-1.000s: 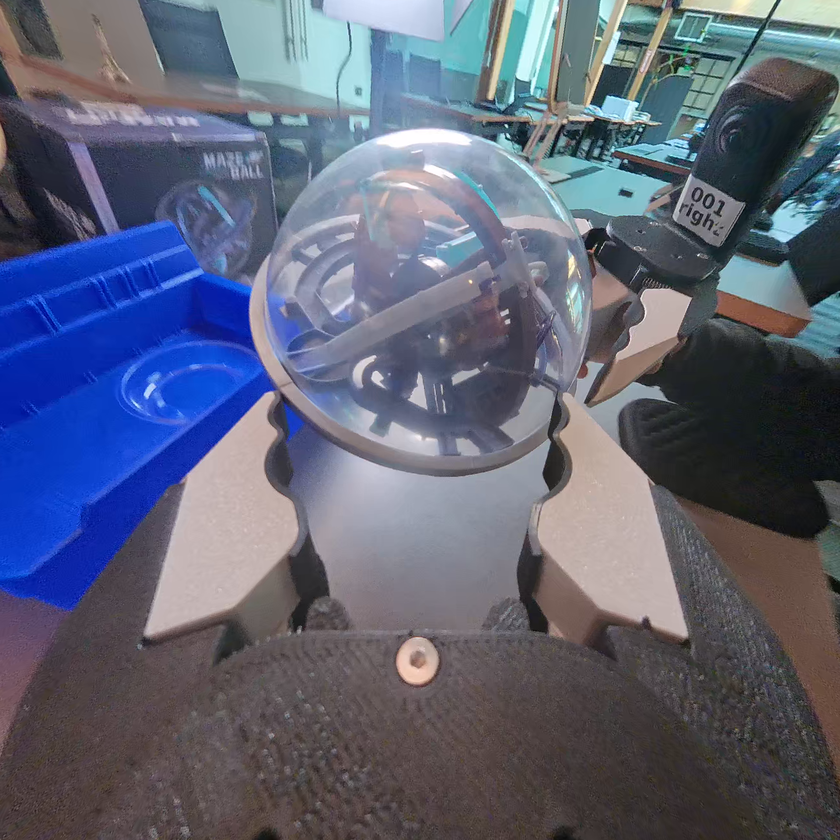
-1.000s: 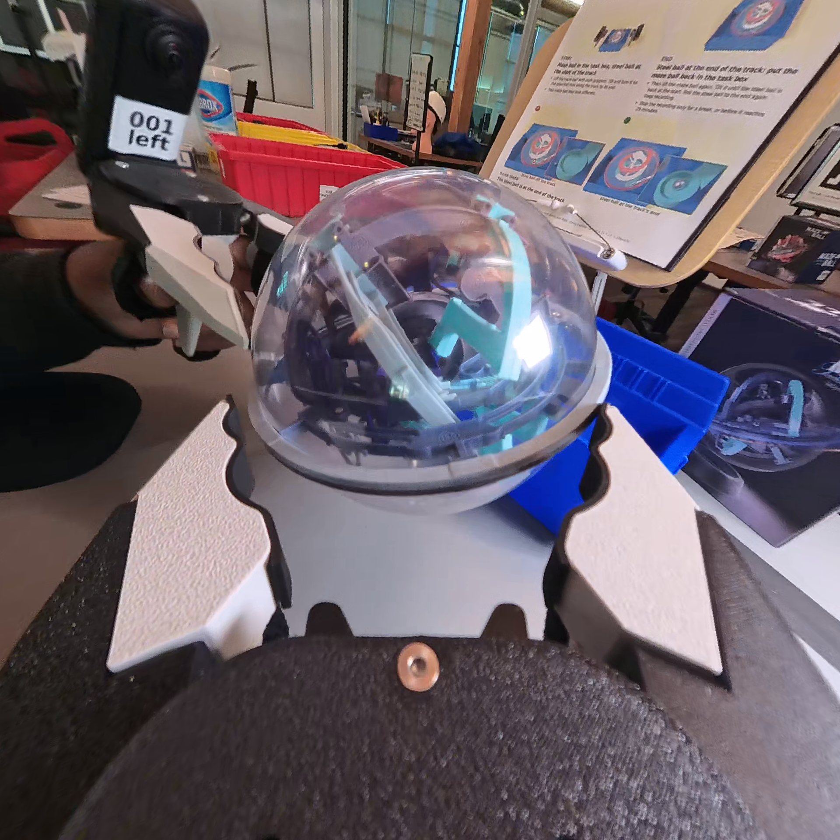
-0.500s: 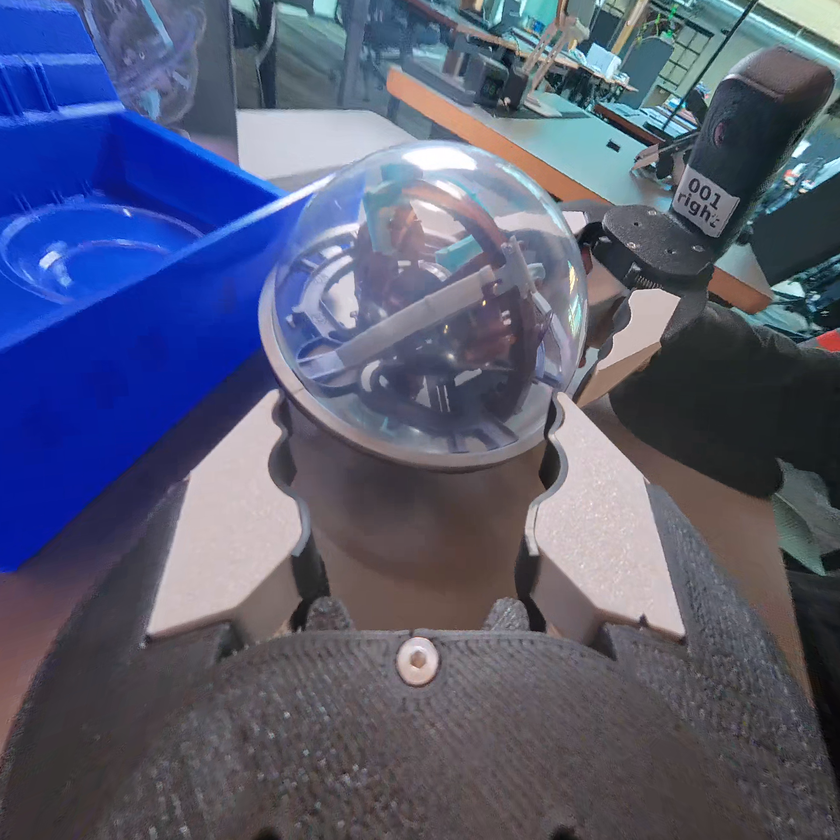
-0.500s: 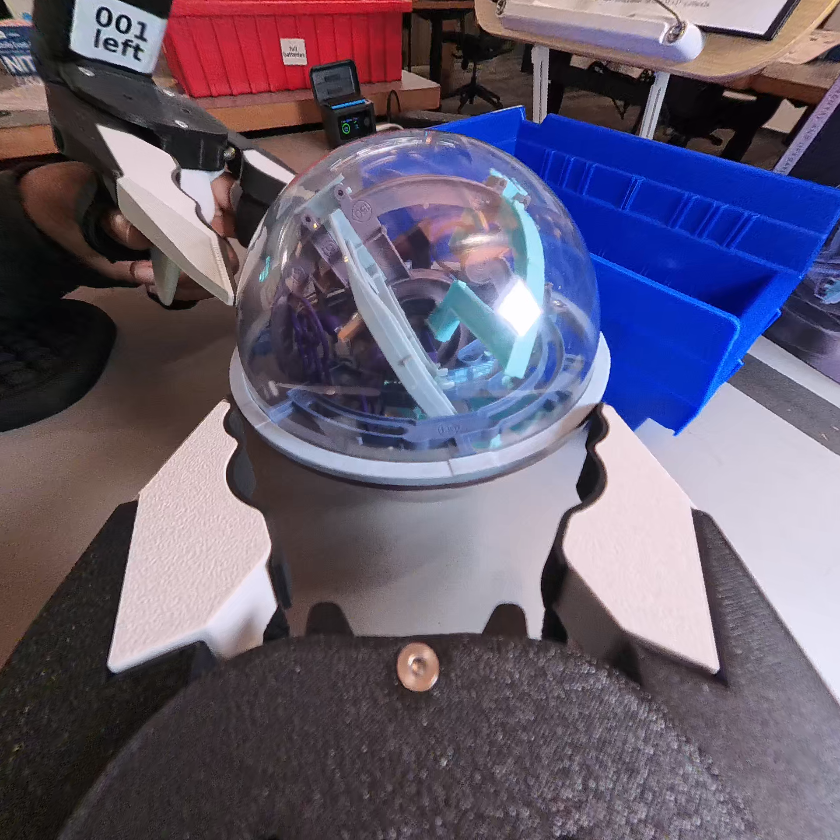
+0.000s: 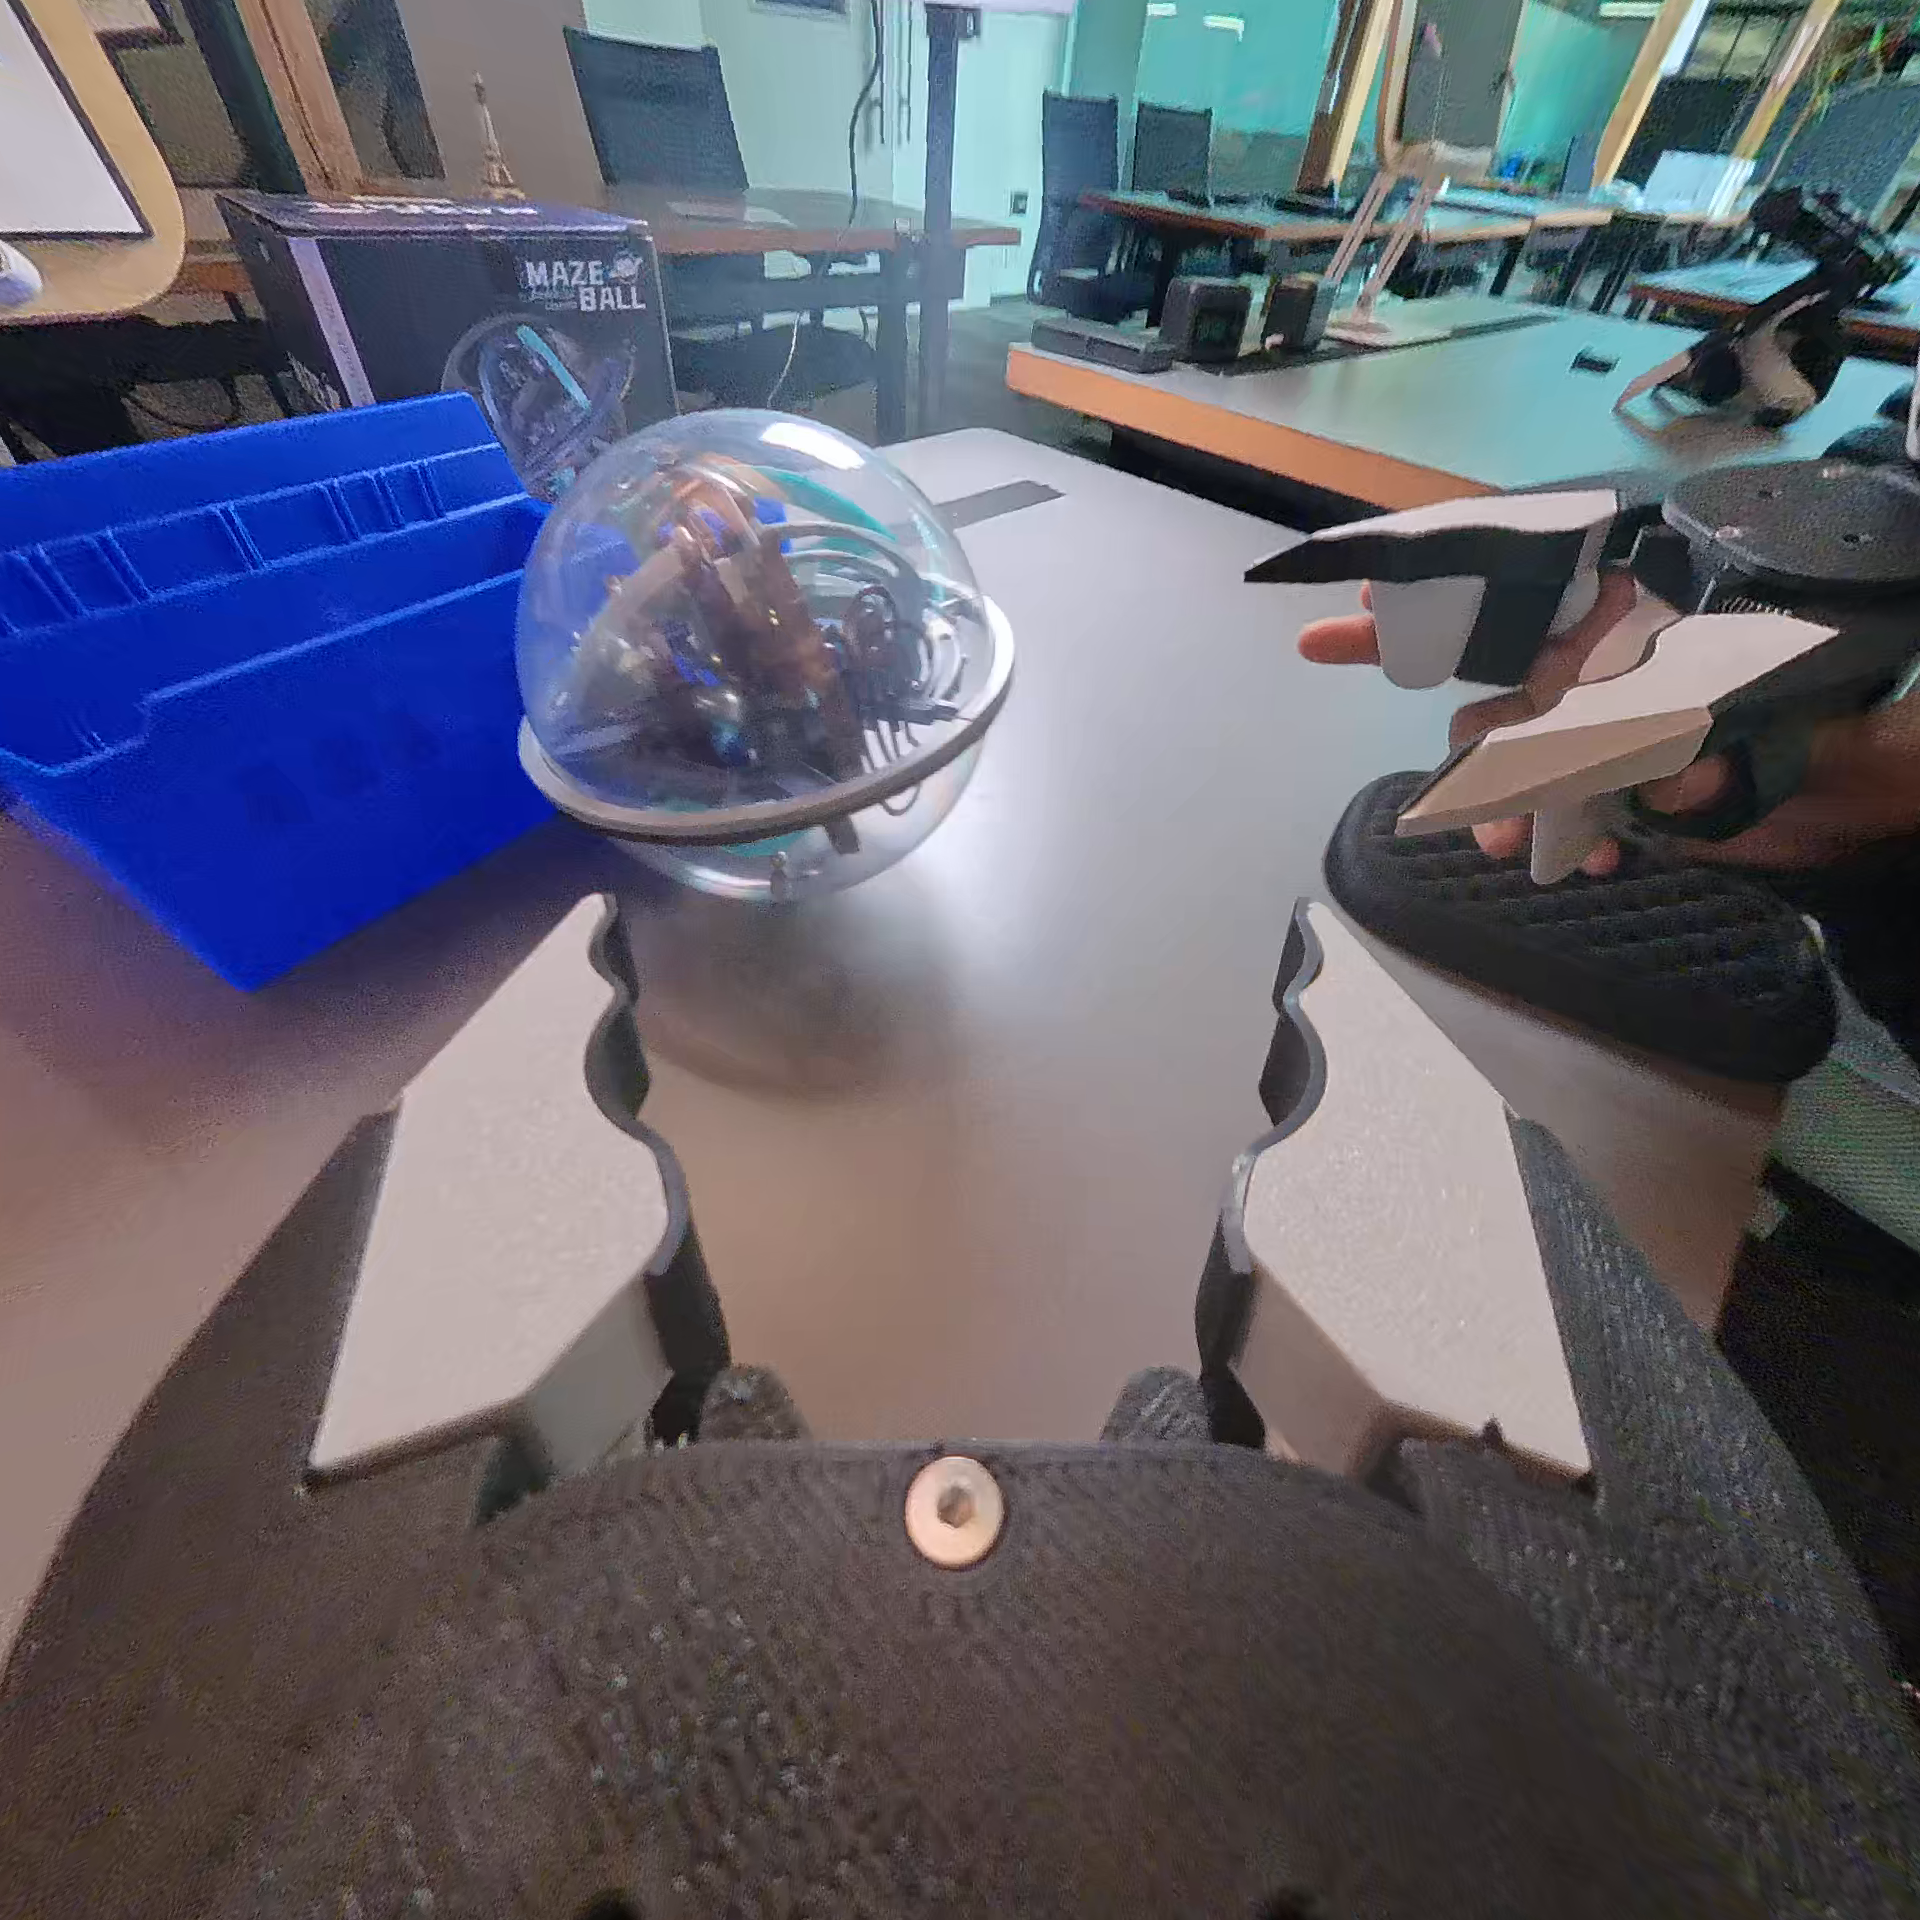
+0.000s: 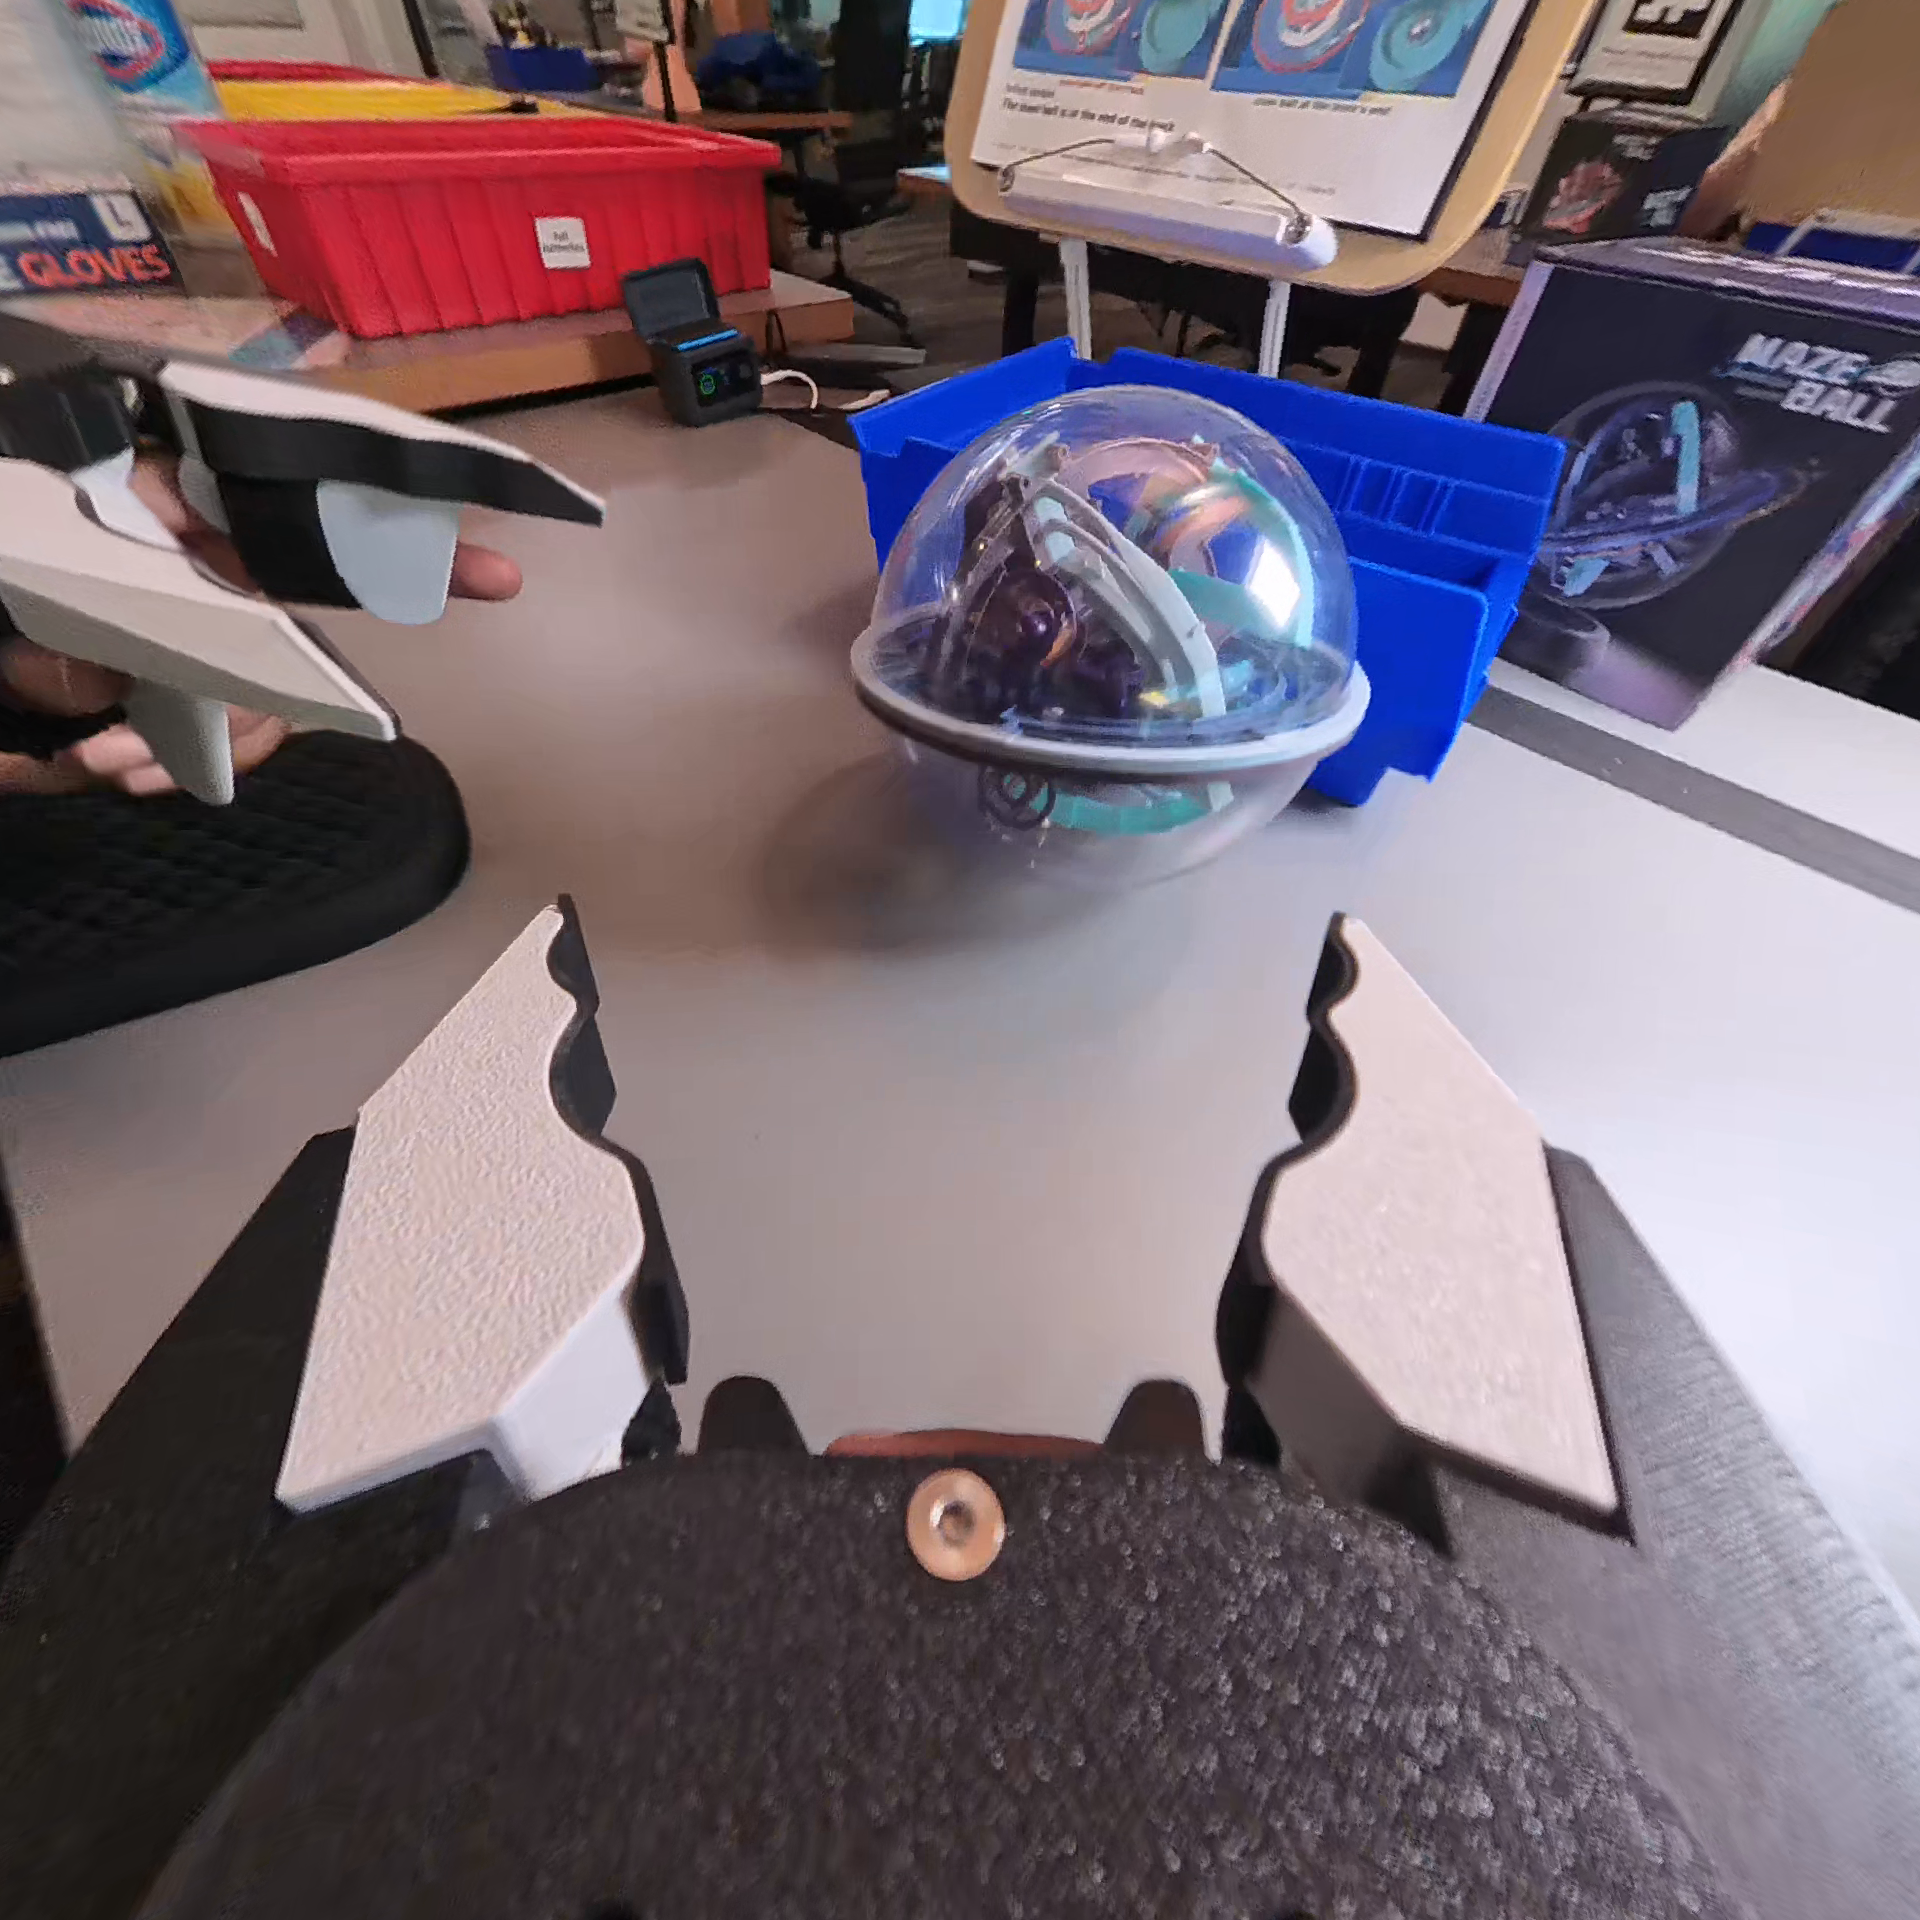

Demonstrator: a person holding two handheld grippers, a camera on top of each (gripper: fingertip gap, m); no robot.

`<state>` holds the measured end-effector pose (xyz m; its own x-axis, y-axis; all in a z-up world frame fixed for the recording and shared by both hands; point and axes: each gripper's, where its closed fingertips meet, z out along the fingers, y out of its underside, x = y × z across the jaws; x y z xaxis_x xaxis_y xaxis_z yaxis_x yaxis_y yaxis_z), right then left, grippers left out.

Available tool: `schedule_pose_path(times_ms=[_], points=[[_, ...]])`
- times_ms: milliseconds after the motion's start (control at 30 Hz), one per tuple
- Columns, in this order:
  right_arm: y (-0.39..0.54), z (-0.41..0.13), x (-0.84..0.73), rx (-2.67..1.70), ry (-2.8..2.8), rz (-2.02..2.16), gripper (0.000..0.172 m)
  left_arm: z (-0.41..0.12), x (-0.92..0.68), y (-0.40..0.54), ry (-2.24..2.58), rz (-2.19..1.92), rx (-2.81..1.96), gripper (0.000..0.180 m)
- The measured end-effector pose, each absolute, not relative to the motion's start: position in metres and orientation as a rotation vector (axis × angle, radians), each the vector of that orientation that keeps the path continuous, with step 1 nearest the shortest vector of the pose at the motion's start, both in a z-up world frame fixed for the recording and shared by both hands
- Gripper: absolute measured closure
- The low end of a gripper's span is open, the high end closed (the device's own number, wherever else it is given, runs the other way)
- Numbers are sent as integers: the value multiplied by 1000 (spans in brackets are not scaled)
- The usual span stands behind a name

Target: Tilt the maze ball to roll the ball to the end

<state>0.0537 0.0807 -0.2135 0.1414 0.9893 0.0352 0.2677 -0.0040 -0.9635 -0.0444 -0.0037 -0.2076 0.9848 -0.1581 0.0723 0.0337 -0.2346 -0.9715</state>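
Grey-white fingers of the left hand-held gripper (image 5: 945, 935) stand spread wide, with bare desk between them and nothing in the grasp. The right hand-held gripper (image 6: 951, 935) is likewise spread wide and bare; in the left wrist view it appears at the right, held by a hand (image 5: 1662, 769) above a black mesh pad (image 5: 1590, 935).

The desk (image 5: 1091, 727) is a smooth grey surface with a dark strip along its far side. A blue bin (image 5: 260, 665) stands on it, and a dark printed box (image 5: 436, 301) stands behind the bin. Beyond the desk are other long tables and office chairs; the right wrist view adds a red bin (image 6: 488, 218), a small black device (image 6: 696, 343) and a tilted board with printed sheets (image 6: 1247, 94).

The maze ball (image 5: 758, 644), a clear sphere with a grey equatorial rim and coloured tracks inside, sits on the desk, tilted, just beside the near wall of the blue bin. It lies ahead of both hand-held grippers' fingertips, apart from them and touched by neither. Its lower half looks blurred.
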Motion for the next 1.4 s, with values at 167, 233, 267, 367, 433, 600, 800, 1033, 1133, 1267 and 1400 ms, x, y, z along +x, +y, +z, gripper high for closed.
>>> schedule_pose_path(times_ms=[167, 233, 267, 367, 433, 600, 800, 1033, 1133, 1267, 1400], points=[[71, -214, 104, -1487, -1172, 916, 51, -214, -24, -27, 35, -155, -1682, 75], [74, -218, 118, -1500, -1129, 905, 56, -235, -29, -21, 19, -117, -1743, 73], [76, -221, 120, -1508, -1117, 912, 59, -240, -29, -18, 11, -132, -1774, 72], [80, -229, 117, -1533, -1121, 942, 75, -235, -31, -16, -3, -141, -1739, 76], [83, -232, 110, -1532, -1116, 952, 85, -238, -32, -14, -25, -188, -1752, 75], [93, -235, 104, -1532, -1087, 883, 88, -229, -39, -15, -81, -277, -1685, 79], [97, -231, 111, -1513, -1035, 873, 78, -230, -40, -15, -80, -240, -1687, 77], [97, -236, 109, -1527, -1045, 886, 76, -228, -44, -17, -100, -217, -1665, 75], [98, -236, 111, -1539, -1025, 923, 76, -231, -42, -15, -90, -213, -1689, 75], [97, -238, 109, -1547, -1043, 928, 74, -236, -43, -13, -90, -182, -1721, 77], [96, -236, 110, -1518, -1041, 882, 75, -236, -44, -14, -96, -171, -1719, 79]])
